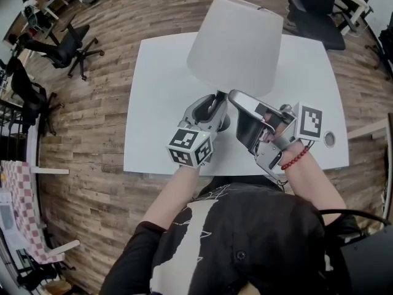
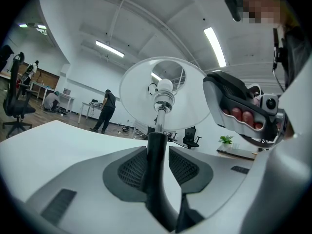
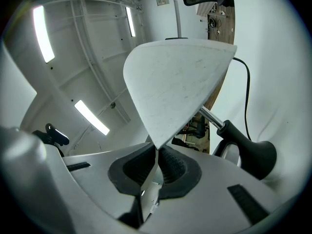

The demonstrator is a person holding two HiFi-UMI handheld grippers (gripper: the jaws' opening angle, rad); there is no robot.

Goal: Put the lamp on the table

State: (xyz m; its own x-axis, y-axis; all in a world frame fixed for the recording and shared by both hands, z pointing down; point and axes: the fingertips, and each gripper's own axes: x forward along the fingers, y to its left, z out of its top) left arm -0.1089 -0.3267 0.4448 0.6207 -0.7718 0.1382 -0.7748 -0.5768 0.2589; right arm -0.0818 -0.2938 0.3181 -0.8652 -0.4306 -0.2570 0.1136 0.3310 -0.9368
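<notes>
The lamp has a white cone shade [image 1: 236,42] and stands over the near middle of the white table [image 1: 159,103]. My left gripper [image 1: 216,106] is shut on its black stem [image 2: 157,169], and in the left gripper view the shade [image 2: 141,96] and bulb [image 2: 165,86] show from below. My right gripper [image 1: 233,95] is shut on the shade's lower rim [image 3: 157,143]. In the right gripper view the black flared base [image 3: 256,157] lies close to the tabletop. Whether it rests on it I cannot tell.
A black cord [image 3: 246,82] runs from the lamp's base. The table has a round cable hole [image 1: 330,139] near its right front corner. Office chairs stand on the wooden floor at the left [image 1: 67,45] and the far right [image 1: 319,11]. A person [image 2: 105,110] stands in the background.
</notes>
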